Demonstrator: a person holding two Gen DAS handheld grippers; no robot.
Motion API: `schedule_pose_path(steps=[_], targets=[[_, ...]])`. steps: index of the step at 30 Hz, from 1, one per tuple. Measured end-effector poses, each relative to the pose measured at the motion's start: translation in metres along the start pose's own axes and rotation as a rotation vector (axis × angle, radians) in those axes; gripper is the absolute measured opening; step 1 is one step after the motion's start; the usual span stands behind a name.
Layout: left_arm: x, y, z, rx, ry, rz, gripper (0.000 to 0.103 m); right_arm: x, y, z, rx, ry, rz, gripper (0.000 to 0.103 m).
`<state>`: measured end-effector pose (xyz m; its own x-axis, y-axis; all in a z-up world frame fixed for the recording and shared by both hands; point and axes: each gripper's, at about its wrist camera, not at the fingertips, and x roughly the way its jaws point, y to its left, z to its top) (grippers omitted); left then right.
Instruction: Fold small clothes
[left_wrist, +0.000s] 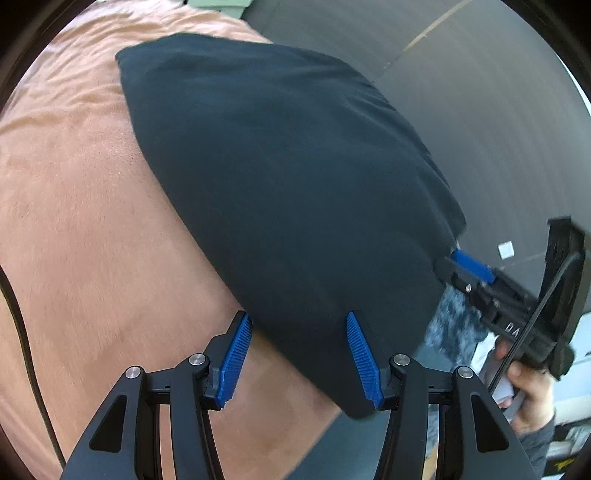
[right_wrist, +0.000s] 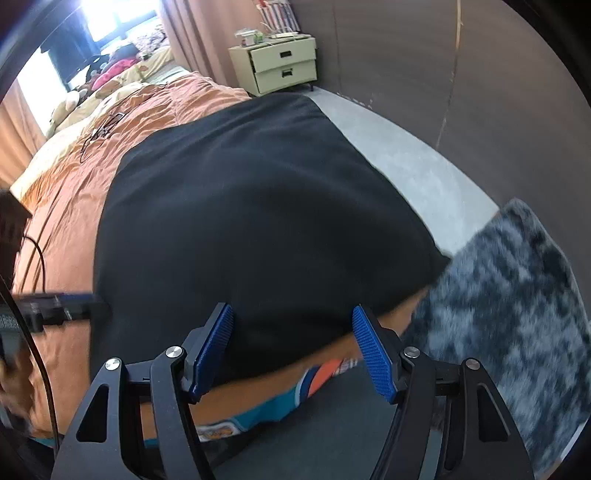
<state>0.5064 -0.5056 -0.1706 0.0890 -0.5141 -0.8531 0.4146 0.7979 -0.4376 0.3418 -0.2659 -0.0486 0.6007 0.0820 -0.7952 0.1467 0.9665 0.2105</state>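
Observation:
A dark navy garment (left_wrist: 288, 192) lies flat on the orange bedspread (left_wrist: 81, 221), at the bed's edge. My left gripper (left_wrist: 299, 358) is open, its blue pads (left_wrist: 236, 354) on either side of the garment's near edge, gripping nothing. My right gripper (right_wrist: 291, 354) is open over another edge of the same garment (right_wrist: 258, 206). The right gripper also shows in the left wrist view (left_wrist: 461, 269), its tip at the garment's right corner. The left gripper's tip shows in the right wrist view (right_wrist: 74, 306) at the garment's left edge.
The orange bedspread (right_wrist: 74, 192) has a black cable (right_wrist: 107, 125) lying on it. A cream nightstand (right_wrist: 280, 62) stands by the dark wall. A grey shaggy rug (right_wrist: 517, 302) lies on the floor beside the bed. A teal and orange patterned cloth (right_wrist: 258, 406) hangs at the bed's near edge.

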Motion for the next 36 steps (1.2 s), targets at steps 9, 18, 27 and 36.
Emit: schedule_pose_path(steps=[9,18,27,36], targets=[[-0.065,-0.035,-0.04,0.075,-0.087,0.035,0.056,-0.091,0.013,-0.047,0.017,-0.094,-0.027,0.066],[-0.156,-0.032,-0.092,0.116,-0.23,0.084,0.063,-0.182,0.062,-0.098,0.013,-0.221,-0.041,0.081],[-0.259,-0.003,-0.172,0.128,-0.438,0.157,0.098,-0.24,0.11,-0.173,-0.044,-0.338,-0.05,0.103],[-0.336,0.022,-0.255,0.084,-0.596,0.219,0.103,-0.246,0.114,-0.251,-0.088,-0.4,-0.004,0.103]])
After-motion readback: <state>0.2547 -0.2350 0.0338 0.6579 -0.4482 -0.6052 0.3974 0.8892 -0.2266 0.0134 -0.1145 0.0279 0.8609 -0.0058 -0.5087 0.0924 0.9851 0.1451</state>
